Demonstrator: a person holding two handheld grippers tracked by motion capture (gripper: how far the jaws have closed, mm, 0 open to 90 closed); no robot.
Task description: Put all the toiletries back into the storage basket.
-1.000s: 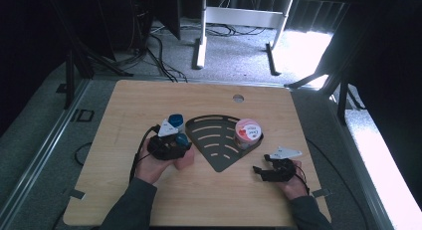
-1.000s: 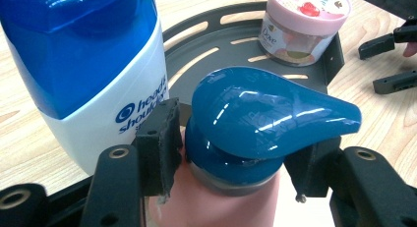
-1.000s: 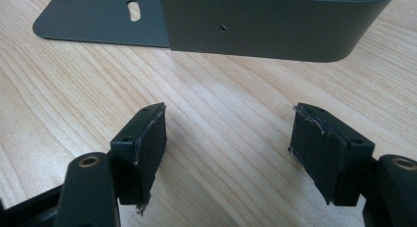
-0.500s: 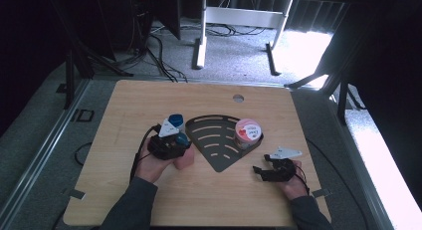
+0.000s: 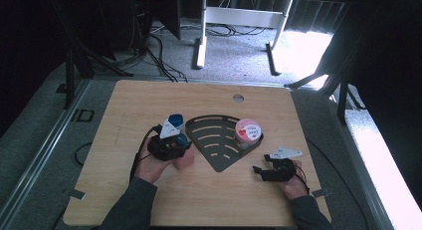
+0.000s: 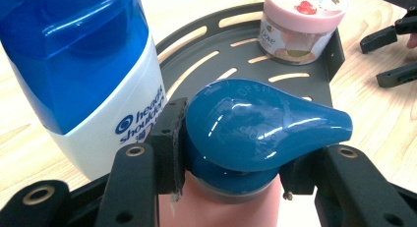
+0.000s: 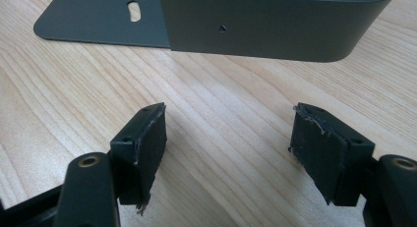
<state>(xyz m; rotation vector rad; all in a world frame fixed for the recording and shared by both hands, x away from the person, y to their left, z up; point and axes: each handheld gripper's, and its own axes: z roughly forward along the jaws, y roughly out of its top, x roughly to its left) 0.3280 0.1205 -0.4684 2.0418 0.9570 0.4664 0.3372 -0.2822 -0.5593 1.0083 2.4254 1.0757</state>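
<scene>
Pink bottle (image 6: 231, 207) with blue cap (image 6: 260, 128) between jaws of left gripper (image 6: 231, 163), clamped. Jaws just been closing. Right gripper (image 7: 228, 153) released, over bare table (image 7: 221, 104).

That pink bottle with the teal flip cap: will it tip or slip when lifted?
Likely slippery: the left gripper pads press just under the glossy, rounded teal cap. The pink bottle hangs below that high grip, so it may swing. The crowding shampoo bottle may topple if nudged.

Tool (image 6: 231, 183) clamps pink bottle's blue cap (image 6: 260, 124).
</scene>
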